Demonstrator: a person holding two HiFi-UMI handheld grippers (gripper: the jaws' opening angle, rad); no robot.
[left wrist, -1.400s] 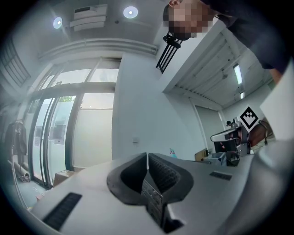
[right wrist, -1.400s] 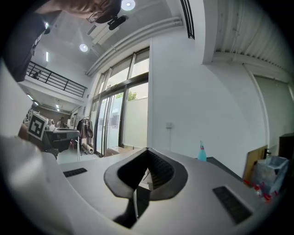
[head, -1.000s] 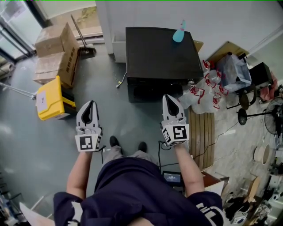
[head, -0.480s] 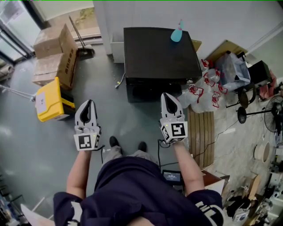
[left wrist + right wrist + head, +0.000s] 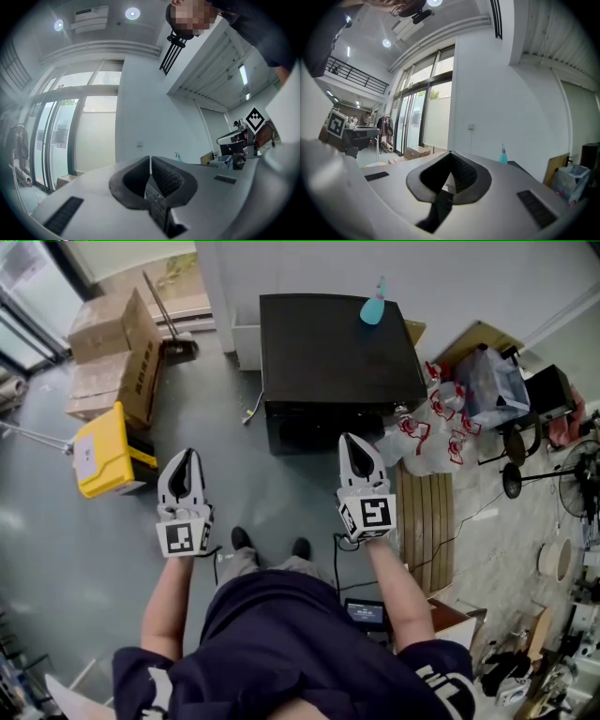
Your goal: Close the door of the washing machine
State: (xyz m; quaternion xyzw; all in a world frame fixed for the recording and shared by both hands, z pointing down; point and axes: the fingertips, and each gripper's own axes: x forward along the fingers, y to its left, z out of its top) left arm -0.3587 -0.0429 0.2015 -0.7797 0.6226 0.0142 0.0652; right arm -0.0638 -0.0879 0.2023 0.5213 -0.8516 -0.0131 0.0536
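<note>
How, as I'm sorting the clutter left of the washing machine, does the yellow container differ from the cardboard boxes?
The yellow container is bright yellow with a white label; the cardboard boxes are brown. The container is single; the boxes are several, side by side. The boxes lie beyond the container, farther from the person. Both sit on the floor.

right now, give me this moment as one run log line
left gripper: shut, empty | right gripper: shut, empty | washer: ahead, not touched | bottle: on washer top
</note>
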